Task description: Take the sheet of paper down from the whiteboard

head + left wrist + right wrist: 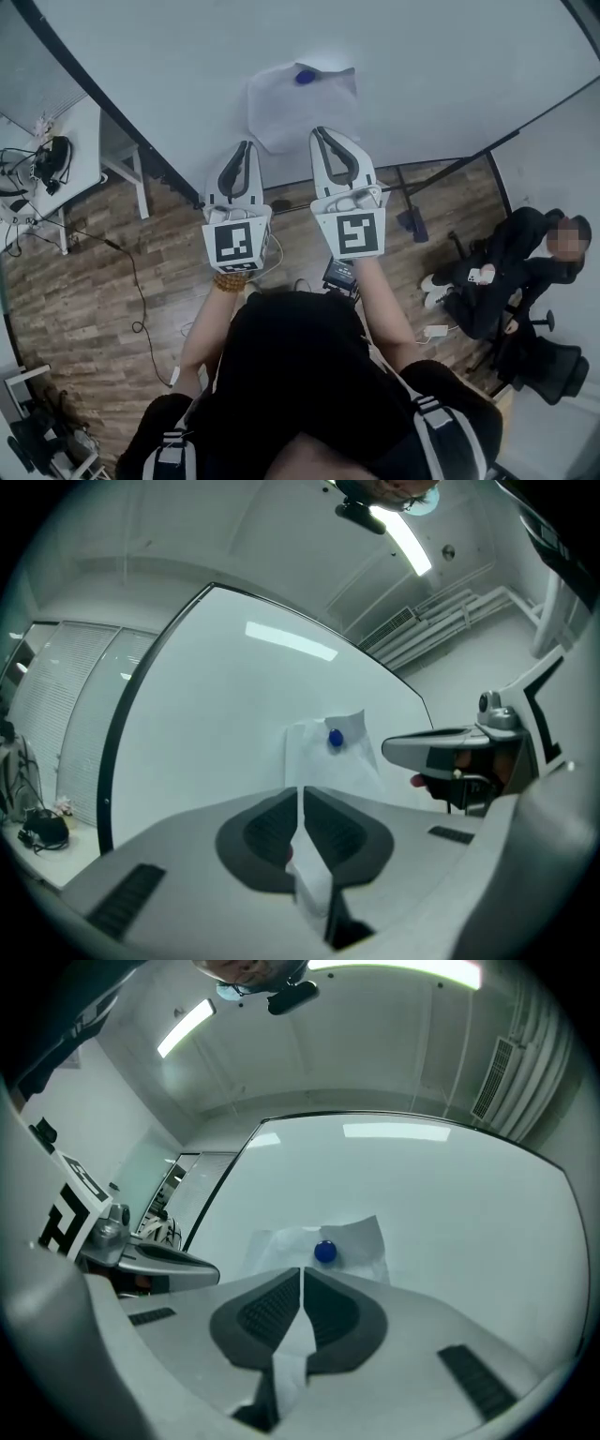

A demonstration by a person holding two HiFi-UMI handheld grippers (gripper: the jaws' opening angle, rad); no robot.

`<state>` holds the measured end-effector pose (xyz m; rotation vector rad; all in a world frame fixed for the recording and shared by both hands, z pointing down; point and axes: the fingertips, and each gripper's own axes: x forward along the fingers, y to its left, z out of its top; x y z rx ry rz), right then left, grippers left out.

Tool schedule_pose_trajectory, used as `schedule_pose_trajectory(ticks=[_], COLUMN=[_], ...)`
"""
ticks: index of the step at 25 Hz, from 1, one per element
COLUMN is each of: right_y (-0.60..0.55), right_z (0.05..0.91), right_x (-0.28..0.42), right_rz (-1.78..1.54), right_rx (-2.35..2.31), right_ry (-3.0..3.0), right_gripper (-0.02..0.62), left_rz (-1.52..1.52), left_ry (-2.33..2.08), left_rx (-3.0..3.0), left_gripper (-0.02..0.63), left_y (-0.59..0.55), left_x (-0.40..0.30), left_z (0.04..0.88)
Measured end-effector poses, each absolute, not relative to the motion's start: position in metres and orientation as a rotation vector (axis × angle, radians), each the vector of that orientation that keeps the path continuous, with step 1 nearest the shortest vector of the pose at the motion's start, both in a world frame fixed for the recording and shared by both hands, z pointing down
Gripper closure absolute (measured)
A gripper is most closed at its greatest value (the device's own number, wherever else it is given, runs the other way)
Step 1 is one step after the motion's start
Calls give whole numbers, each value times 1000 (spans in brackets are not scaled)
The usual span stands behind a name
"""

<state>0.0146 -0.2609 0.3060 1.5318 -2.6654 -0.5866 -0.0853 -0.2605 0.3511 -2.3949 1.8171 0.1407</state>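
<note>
A crumpled white sheet of paper point(298, 105) hangs on the whiteboard point(394, 66), pinned near its top by a blue magnet point(305, 75). Both grippers are raised side by side just under the sheet. In the head view the left gripper point(246, 145) is by the sheet's lower left corner, and the right gripper point(320, 132) overlaps its lower edge. In the left gripper view the jaws point(300, 794) are shut and empty, with the paper point(328, 761) and magnet point(335, 738) ahead of them. The right gripper point(302, 1274) is shut too, just below the magnet point(325, 1252) and paper point(361, 1241).
A person in black point(511, 267) sits on a chair at the right. A white table point(66, 164) with cables stands at the left. The board's dark frame point(141, 141) and stand feet point(412, 220) meet the wooden floor point(84, 319) below.
</note>
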Motion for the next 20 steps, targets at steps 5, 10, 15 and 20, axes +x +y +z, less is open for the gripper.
schedule_pose_trajectory(ticks=[5,10,15,20], right_y=[-275,-291,-301,-308], right_z=[295,282,276,272], right_x=[15,12,9,4], right_rz=[-633,-711,-730,-770], right_rx=[1571,1591,1598,1605], right_ry=[-2657,-2651,-2653,-2642], right_gripper=[597,570,533,498], left_rz=[120,102,98,91], left_ry=[1802,1797,1791,1793], left_rx=[-2403,-2403,-2410,-2416], left_gripper=[592,571,560,551], left_y=[-267,-276,-279,-279], left_x=[-86,-90,-91,-92], left_z=[351,353,352,354])
